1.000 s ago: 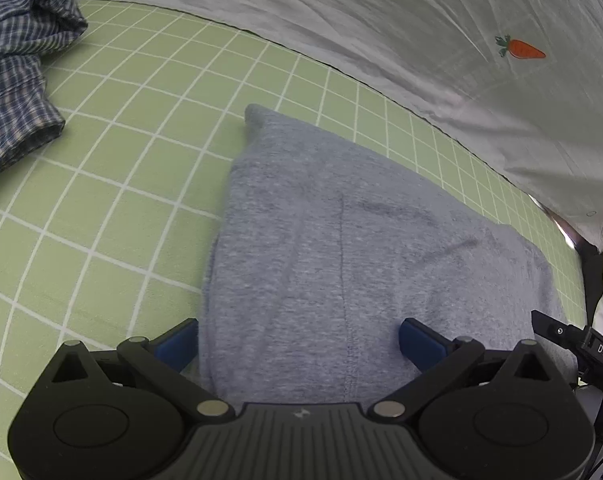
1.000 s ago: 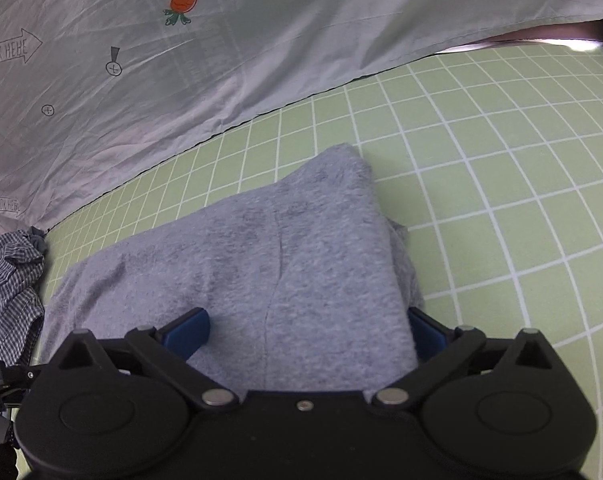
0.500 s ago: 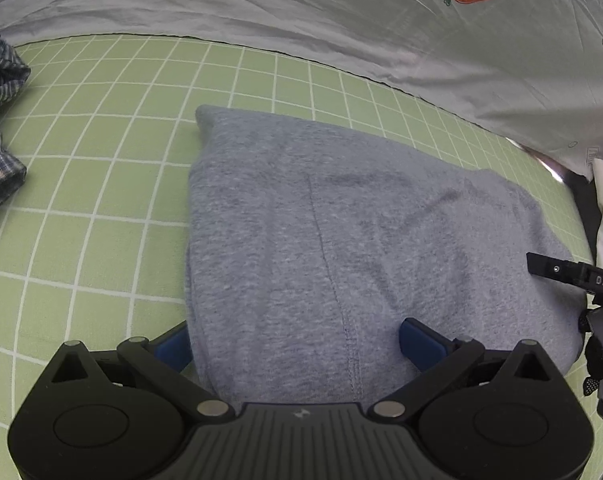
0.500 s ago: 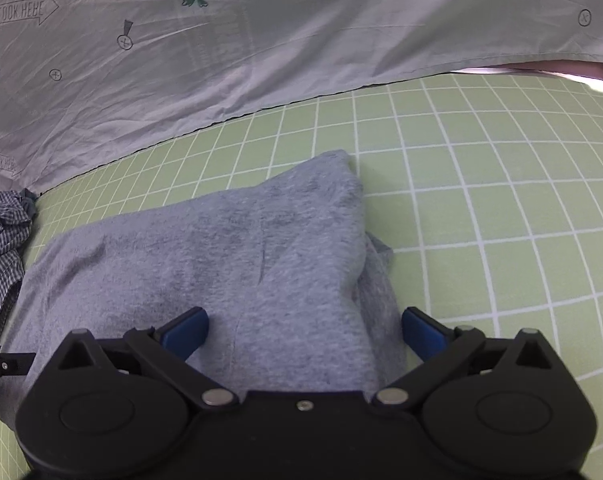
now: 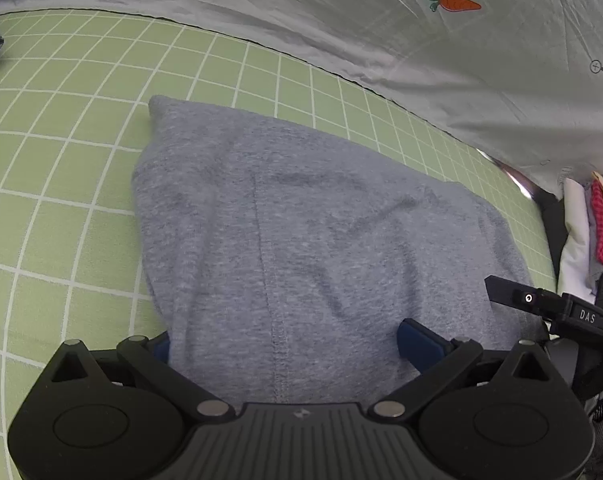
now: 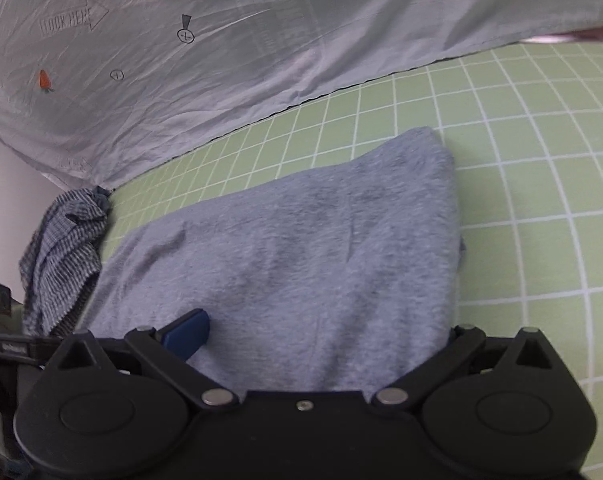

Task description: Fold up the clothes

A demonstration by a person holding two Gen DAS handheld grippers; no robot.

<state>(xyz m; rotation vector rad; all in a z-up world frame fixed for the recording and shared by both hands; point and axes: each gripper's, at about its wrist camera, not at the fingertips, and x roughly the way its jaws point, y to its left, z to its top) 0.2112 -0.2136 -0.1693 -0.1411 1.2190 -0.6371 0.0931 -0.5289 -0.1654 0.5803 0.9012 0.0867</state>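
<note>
A folded grey knit garment lies on the green gridded mat. Its near edge runs in between the blue-padded fingers of my left gripper, which stands wide open at the garment's left part. In the right wrist view the same garment fills the middle. My right gripper is also open at the garment's right part, with the left pad showing and the right pad hidden under the cloth. Neither gripper pinches the fabric.
A crumpled blue plaid shirt lies on the mat to the garment's left. A grey sheet with carrot prints borders the mat's far side. A pile of folded cloth sits beyond the mat's right end. Bare mat lies right of the garment.
Both cameras have shifted. The plaid shirt has slid nearly out of the left view and further into the right view. Cloth now covers the right gripper's right pad. Both stay open.
</note>
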